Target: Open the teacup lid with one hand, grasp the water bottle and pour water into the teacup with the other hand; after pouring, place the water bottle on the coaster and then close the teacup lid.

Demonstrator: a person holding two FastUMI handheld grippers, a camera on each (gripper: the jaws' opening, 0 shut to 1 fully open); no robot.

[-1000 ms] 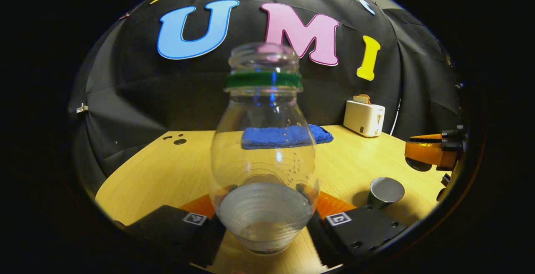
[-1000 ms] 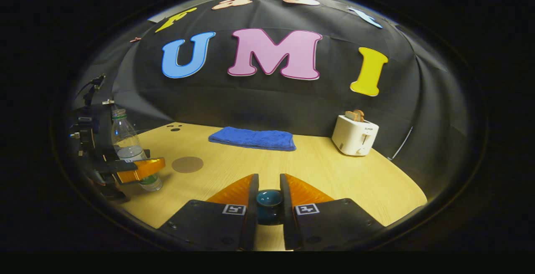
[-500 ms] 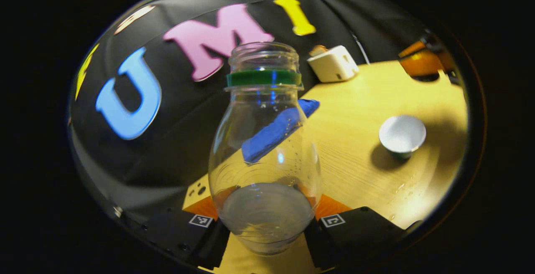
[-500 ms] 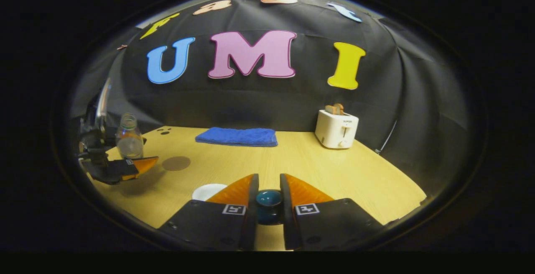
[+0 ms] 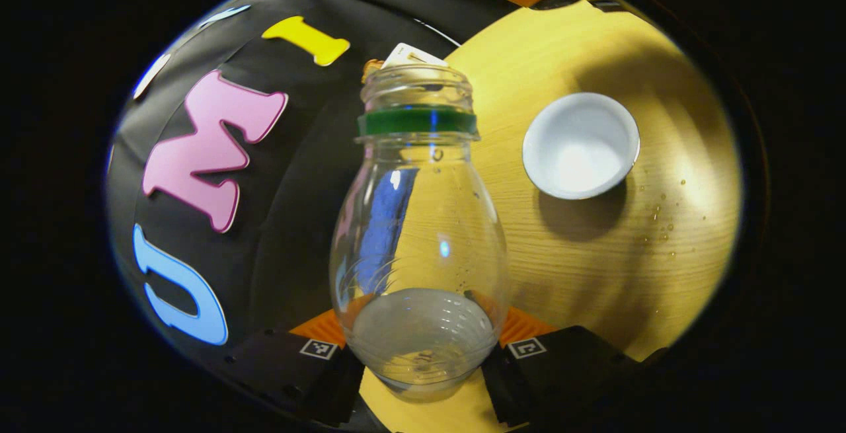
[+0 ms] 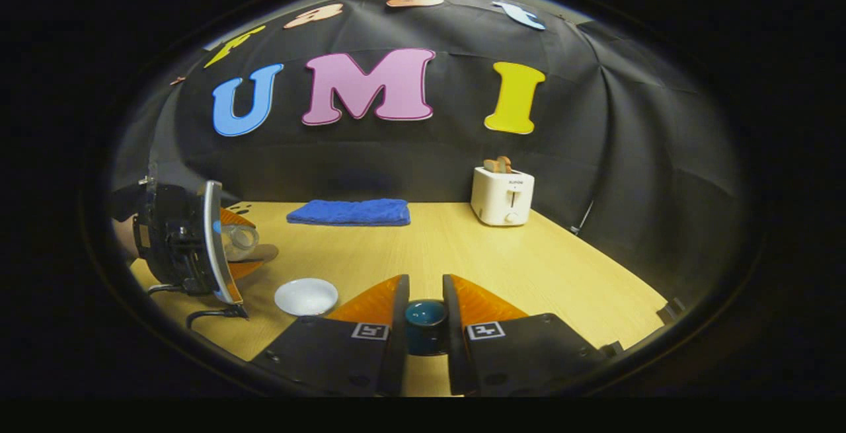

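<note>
Water bottle [image 5: 419, 235] between left gripper [image 5: 423, 370] fingers

we see water bottle [image 5: 419, 221]: clear glossy plastic, green plastic neck ring; teacup [image 5: 581, 145]: smooth white glazed inside; counter [image 6: 462, 254]: matt pale wood grain; towel [image 6: 350, 212]: rough blue cloth; toaster [image 6: 502, 196]: smooth white plastic

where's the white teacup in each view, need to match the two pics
Left gripper view: the teacup is upper right, open and seen from above, right of the water bottle's neck.
Right gripper view: the teacup is lower left, on the table, just left of the right claw and right of the left claw.
Shared landmark: the white toaster, behind the bottle's mouth in the left gripper view.
</note>
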